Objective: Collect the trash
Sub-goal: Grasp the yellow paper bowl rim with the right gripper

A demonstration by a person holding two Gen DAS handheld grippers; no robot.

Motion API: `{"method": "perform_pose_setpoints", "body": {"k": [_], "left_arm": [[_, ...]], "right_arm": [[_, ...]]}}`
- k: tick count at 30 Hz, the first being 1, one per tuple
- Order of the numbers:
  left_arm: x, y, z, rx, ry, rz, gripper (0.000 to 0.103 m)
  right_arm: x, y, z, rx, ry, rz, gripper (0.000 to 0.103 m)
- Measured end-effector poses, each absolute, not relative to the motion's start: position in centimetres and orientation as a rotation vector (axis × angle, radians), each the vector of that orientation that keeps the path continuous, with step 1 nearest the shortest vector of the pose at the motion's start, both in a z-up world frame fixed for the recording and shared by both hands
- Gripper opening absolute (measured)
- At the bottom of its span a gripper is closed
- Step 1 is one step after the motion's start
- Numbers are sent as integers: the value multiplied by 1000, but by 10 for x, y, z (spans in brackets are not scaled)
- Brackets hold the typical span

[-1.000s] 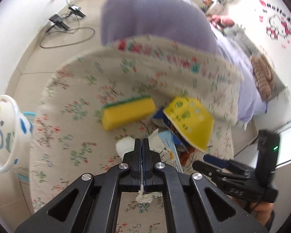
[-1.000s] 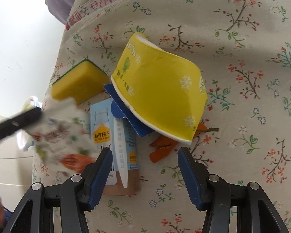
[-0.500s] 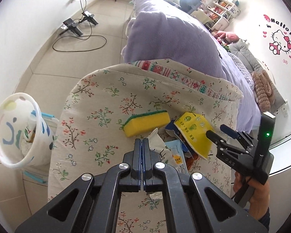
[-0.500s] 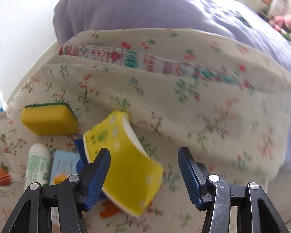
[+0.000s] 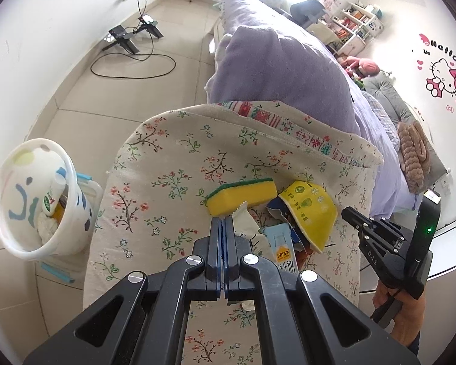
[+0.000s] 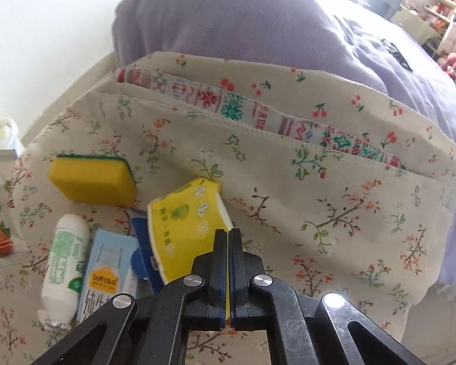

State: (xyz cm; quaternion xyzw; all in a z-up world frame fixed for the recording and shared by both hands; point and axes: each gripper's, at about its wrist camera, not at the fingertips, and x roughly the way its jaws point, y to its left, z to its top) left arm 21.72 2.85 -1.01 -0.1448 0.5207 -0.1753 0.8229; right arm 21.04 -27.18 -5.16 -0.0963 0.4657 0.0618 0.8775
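Observation:
A crushed yellow paper bowl (image 6: 185, 228) lies tilted on the floral tablecloth (image 6: 334, 200), and my right gripper (image 6: 228, 231) is shut on its rim, with yellow showing between the pads. In the left wrist view that gripper (image 5: 348, 213) sits at the bowl (image 5: 310, 210)'s right side. My left gripper (image 5: 223, 220) is shut on a white snack wrapper (image 5: 243, 222), which sticks out to the right of the jaws. Around the bowl lie a yellow sponge (image 6: 91, 179), a milk carton (image 6: 106, 276), a small white bottle (image 6: 63, 258) and a blue wrapper (image 6: 139, 243).
A white bin (image 5: 2, 222) holding a bottle and tissue stands on the floor left of the table. A bed with purple bedding (image 5: 282, 70) lies behind the table. Cables and stands (image 5: 130, 42) lie on the tiled floor. A hand (image 5: 404, 310) holds the right gripper.
The right gripper's jaws, open around the bowl before, have shut on its rim, and the gripper has rolled and risen. The left gripper has drawn back with the wrapper.

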Motion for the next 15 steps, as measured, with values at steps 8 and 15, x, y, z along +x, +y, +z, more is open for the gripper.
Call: {"method": "perform_pose_setpoints", "body": {"k": [8, 15], "left_arm": [[217, 29, -13, -311, 1119, -373, 0], [218, 34, -12, -321, 1117, -364, 0]], "right_arm": [[227, -250, -88, -297, 1031, 118, 75], [223, -241, -80, -314, 1022, 86, 23]]}}
